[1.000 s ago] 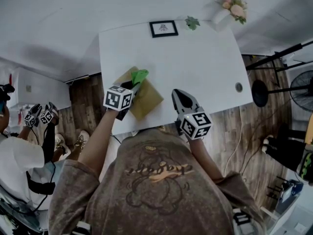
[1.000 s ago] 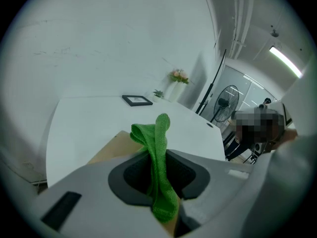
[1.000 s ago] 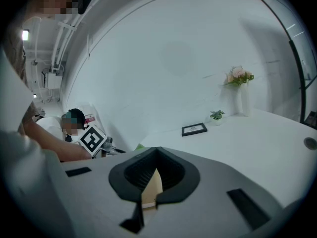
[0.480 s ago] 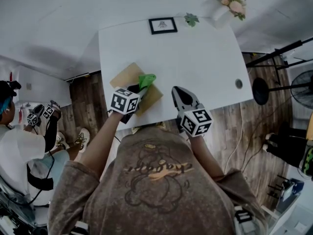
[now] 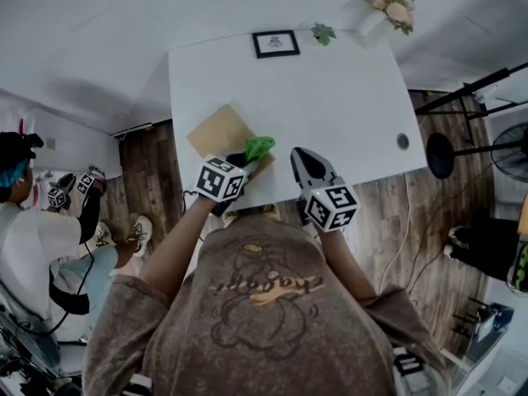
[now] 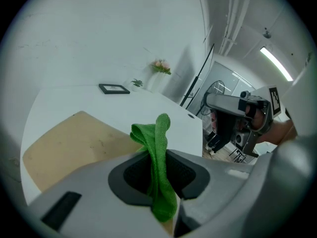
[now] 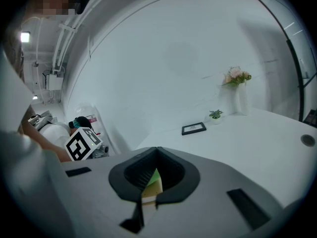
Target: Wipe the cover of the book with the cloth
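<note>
A tan book (image 5: 216, 129) lies flat near the front left of the white table (image 5: 338, 106). My left gripper (image 5: 247, 157) is shut on a green cloth (image 5: 260, 147), which rests at the book's near right corner. In the left gripper view the cloth (image 6: 158, 138) stands folded between the jaws, with the book cover (image 6: 74, 143) stretching to the left. My right gripper (image 5: 304, 162) hovers just right of the book at the table's front edge, shut and holding nothing. Through its jaws (image 7: 157, 175) a sliver of book (image 7: 151, 189) shows.
At the table's back edge stand a framed picture (image 5: 275, 44), a small plant (image 5: 323, 34) and a vase of flowers (image 5: 394, 11). A cable hole (image 5: 403, 143) marks the right side. Another person (image 5: 33, 246) sits at the left; a fan (image 5: 507, 151) stands at the right.
My left gripper has dragged the green cloth across the cover, from the book's far side toward its near right corner. The right gripper has stayed put.
</note>
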`<control>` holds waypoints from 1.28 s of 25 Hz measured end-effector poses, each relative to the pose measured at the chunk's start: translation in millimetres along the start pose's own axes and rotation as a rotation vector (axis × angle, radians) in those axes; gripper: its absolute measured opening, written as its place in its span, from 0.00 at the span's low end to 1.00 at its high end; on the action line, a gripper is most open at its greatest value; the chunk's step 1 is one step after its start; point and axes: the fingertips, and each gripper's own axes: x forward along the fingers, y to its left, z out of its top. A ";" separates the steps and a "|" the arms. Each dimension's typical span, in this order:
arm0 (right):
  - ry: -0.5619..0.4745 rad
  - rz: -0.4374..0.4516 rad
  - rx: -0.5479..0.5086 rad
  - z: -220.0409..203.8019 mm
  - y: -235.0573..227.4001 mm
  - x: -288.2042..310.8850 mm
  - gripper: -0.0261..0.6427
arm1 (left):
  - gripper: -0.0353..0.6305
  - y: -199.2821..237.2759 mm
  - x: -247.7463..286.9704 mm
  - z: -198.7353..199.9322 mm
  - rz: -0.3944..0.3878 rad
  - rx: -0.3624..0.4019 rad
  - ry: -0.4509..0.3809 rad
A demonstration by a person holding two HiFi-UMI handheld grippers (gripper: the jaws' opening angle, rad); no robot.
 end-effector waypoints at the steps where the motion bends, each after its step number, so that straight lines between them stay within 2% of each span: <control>1: 0.000 -0.001 0.000 -0.3 -0.2 -1.1 0.04 | 0.15 -2.6 0.5 -0.7 -0.004 -0.002 0.001; 9: -0.003 -0.016 -0.002 -1.0 -3.1 -9.3 0.04 | 0.15 -20.5 2.6 -6.8 -0.038 -0.022 0.003; 16: -0.013 -0.038 -0.004 2.2 -9.9 -15.0 0.04 | 0.15 -35.8 3.7 -9.7 -0.096 -0.078 -0.001; 19: -0.018 -0.049 -0.001 3.8 -12.8 -16.3 0.04 | 0.15 -41.0 2.9 -6.0 -0.144 -0.136 -0.003; 21: -0.021 -0.054 0.000 4.9 -14.3 -16.9 0.04 | 0.15 -43.2 0.0 2.8 -0.174 -0.168 -0.018; 24: -0.021 -0.058 -0.001 5.6 -15.7 -17.4 0.04 | 0.15 -36.5 -9.3 24.8 -0.178 -0.186 -0.061; 29: -0.023 -0.057 -0.001 5.2 -15.8 -14.8 0.04 | 0.15 -11.2 -30.8 66.3 -0.159 -0.212 -0.156; 32: -0.022 -0.054 -0.003 5.5 -15.1 -11.9 0.04 | 0.15 9.8 -42.5 84.8 -0.114 -0.190 -0.187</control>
